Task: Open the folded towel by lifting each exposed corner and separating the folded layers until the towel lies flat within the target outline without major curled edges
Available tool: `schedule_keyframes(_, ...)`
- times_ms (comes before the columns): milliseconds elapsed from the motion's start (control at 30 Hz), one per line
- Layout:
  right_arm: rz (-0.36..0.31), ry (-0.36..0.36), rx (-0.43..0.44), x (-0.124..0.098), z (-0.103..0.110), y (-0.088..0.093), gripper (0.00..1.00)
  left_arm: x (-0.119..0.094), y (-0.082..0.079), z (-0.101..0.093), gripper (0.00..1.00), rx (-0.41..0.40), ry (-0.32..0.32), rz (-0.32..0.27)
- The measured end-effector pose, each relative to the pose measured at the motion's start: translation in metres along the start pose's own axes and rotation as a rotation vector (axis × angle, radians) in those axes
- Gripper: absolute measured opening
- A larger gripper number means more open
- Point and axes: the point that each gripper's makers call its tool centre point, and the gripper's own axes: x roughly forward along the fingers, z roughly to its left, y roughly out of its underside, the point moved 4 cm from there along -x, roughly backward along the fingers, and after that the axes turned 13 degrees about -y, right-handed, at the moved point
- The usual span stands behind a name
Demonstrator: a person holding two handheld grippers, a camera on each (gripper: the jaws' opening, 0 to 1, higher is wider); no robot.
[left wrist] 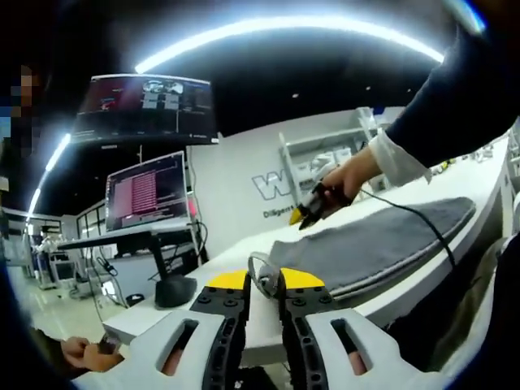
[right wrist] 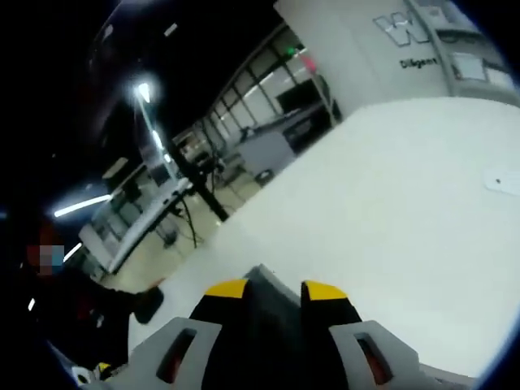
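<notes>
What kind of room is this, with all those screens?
Probably a robotics lab or workshop: computer monitors on stands, a big white table holding a grey towel, and equipment shelves along the wall.

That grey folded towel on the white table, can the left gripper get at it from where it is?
Probably yes. The left gripper sits right at the near corner of the grey folded towel, its jaws closed on the towel's small loop, and nothing lies between them on the white table.
</notes>
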Motion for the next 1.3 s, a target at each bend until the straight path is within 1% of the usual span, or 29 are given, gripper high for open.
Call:
schedule_keyframes(133,0.005,0.004,-0.02,-0.015,0.002,-0.004,0.24,0.0,-0.005,-0.001,0.21,0.011,-0.004,-0.02)
schedule_keyframes(167,0.012,0.012,-0.034,-0.019,0.0,-0.006,0.24,0.0,-0.006,-0.001,0.21,0.01,-0.001,-0.022)
schedule_keyframes(233,0.037,0.053,-0.085,-0.029,-0.004,-0.007,0.25,0.001,-0.007,-0.003,0.21,0.006,0.012,-0.022)
schedule_keyframes(267,0.06,0.065,-0.13,-0.033,-0.004,-0.006,0.25,0.002,-0.007,-0.005,0.21,0.004,0.024,-0.017)
schedule_keyframes(333,0.111,0.074,-0.192,-0.04,-0.003,0.0,0.24,0.003,-0.008,-0.007,0.21,0.008,0.03,-0.015)
schedule_keyframes(467,0.203,0.085,-0.318,-0.049,0.001,0.014,0.21,0.006,-0.01,-0.012,0.2,0.001,0.054,-0.01)
schedule_keyframes(567,0.287,0.116,-0.446,-0.056,0.001,0.029,0.19,0.008,-0.009,-0.016,0.18,0.01,0.066,-0.003)
schedule_keyframes(633,0.346,0.133,-0.516,-0.054,-0.009,0.029,0.18,0.009,-0.008,-0.018,0.18,0.008,0.077,0.005)
schedule_keyframes(667,0.37,0.129,-0.555,-0.059,-0.006,0.039,0.18,0.009,-0.008,-0.019,0.17,0.009,0.079,0.007)
schedule_keyframes(767,0.411,0.114,-0.62,-0.06,0.0,0.049,0.15,0.01,-0.007,-0.023,0.14,0.004,0.102,0.019)
schedule_keyframes(900,0.435,0.095,-0.662,-0.061,0.008,0.058,0.13,0.015,-0.004,-0.029,0.1,-0.013,0.133,0.053)
schedule_keyframes(933,0.439,0.092,-0.662,-0.061,0.008,0.06,0.13,0.015,-0.002,-0.032,0.08,-0.035,0.152,0.071)
schedule_keyframes(1000,0.448,0.096,-0.667,-0.062,0.007,0.063,0.13,0.017,0.0,-0.036,0.07,-0.069,0.177,0.106)
schedule_keyframes(1067,0.452,0.097,-0.663,-0.063,0.004,0.065,0.13,0.02,0.002,-0.038,0.03,-0.065,0.188,0.137)
schedule_keyframes(1133,0.456,0.095,-0.655,-0.063,0.001,0.065,0.13,0.02,0.005,-0.042,0.03,-0.083,0.213,0.179)
schedule_keyframes(1233,0.469,0.097,-0.654,-0.066,-0.003,0.071,0.13,0.021,0.01,-0.045,0.01,-0.09,0.23,0.217)
schedule_keyframes(1300,0.462,0.089,-0.65,-0.068,-0.005,0.072,0.13,0.021,0.014,-0.046,0.01,-0.094,0.241,0.245)
